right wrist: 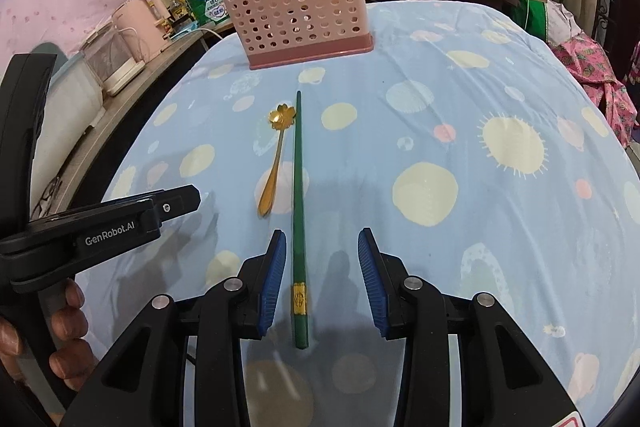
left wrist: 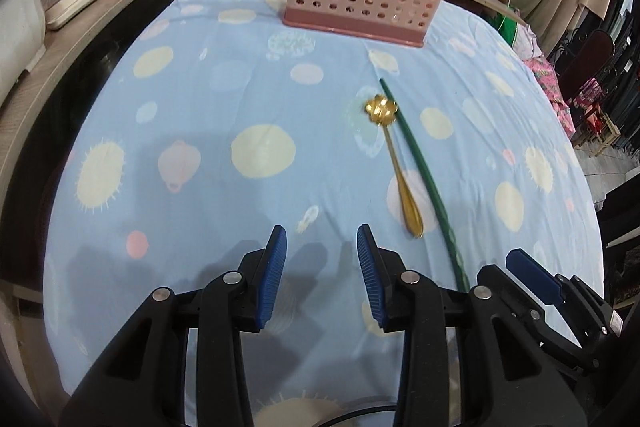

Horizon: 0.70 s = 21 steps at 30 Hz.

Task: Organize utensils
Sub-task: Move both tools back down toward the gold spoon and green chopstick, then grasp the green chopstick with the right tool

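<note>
"genrobot.ai" printed on left tongs (right wrist: 176, 201) body.

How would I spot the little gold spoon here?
Find the pink perforated basket at the far end of the blue spotted cloth. Nearer than it lie two utensils side by side: the gold spoon is the shorter, flower-shaped bowl, left of the long green chopstick.

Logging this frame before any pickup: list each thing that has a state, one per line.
Left claw: open, empty, above the cloth.
Right claw: open, straddling the chopstick, not gripping.
Green chopstick: lying flat on the cloth.
Gold spoon: lying flat beside the chopstick.
Pink utensil holder: upright, utensils inside.
</note>
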{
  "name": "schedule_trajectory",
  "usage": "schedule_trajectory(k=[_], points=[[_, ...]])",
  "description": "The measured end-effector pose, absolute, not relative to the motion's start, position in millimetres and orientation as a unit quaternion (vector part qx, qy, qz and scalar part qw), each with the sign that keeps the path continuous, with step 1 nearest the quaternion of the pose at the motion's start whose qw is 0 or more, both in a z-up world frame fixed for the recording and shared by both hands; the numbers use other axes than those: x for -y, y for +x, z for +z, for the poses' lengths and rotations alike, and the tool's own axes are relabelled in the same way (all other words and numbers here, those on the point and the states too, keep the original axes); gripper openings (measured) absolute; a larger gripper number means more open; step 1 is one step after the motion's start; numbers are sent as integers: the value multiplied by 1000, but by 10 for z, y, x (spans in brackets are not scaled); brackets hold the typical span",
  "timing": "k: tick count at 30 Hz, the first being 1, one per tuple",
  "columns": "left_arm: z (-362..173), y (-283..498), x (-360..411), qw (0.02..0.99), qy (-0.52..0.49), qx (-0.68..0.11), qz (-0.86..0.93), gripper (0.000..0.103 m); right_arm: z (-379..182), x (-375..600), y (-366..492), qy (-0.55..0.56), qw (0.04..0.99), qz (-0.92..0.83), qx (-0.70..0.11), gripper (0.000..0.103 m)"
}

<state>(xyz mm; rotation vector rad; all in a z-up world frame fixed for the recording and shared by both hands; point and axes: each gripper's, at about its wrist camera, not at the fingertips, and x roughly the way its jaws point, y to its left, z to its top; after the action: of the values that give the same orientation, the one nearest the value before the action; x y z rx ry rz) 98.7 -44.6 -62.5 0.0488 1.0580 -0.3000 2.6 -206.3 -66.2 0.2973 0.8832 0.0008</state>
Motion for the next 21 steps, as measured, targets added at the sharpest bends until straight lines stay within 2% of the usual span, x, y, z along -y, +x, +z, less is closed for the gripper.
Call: schedule_trajectory(k=[17,21], points=[[-780,874,469,843,35,-516,-147,35,-821,1855,-70,110,888,13,-446,34],[-784,869,482,844,37,-515,-148,38,-827,1855,-67,107,888,11,-446,32]])
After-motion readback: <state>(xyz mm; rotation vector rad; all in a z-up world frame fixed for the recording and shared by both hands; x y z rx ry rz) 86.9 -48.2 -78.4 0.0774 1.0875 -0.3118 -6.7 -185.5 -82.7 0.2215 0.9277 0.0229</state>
